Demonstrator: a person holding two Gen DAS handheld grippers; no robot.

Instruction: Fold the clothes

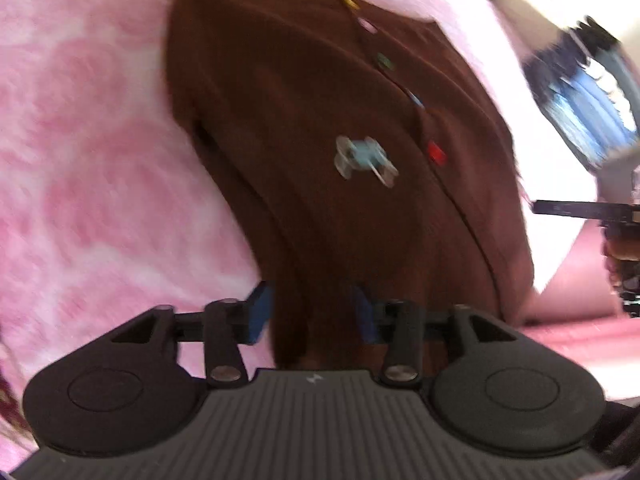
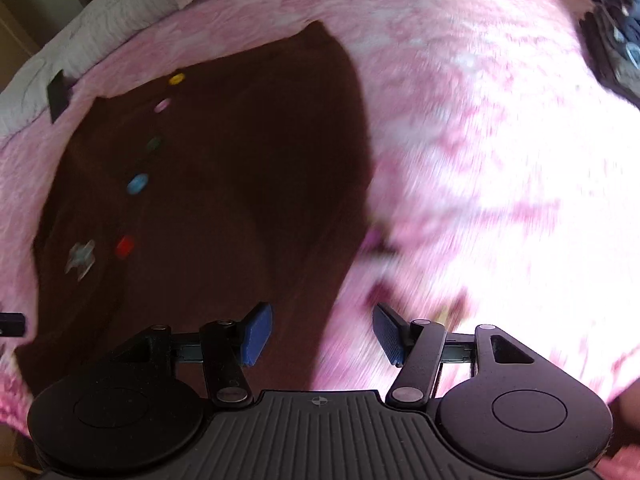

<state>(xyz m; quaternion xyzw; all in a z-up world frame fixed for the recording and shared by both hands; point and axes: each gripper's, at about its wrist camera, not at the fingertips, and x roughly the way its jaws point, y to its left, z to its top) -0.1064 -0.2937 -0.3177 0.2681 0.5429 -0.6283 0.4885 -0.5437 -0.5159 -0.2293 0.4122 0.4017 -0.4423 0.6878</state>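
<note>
Over the near end of the brown garment [image 1: 320,128], the left tool [image 1: 312,312] hangs with its blue pads apart, cloth showing between them but neither pad pressing on it. The right tool [image 2: 322,336] stands spread as well, straddling the garment's right edge with nothing gripped. The garment lies flat on the pink fleece blanket [image 2: 480,160], its row of coloured buttons [image 2: 138,183] running away from the tools and a pale blue bow [image 1: 364,160] just beside that row.

Both views are smeared, so I judge the hands are travelling fast. The risk is a hasty grab: pads closing on the fluffy blanket along with the cloth, or catching only one layer, so the fold drags crooked. A pad could also snag the bow or a button. A dark patterned item [image 2: 616,40] sits well beyond the garment's right edge.
</note>
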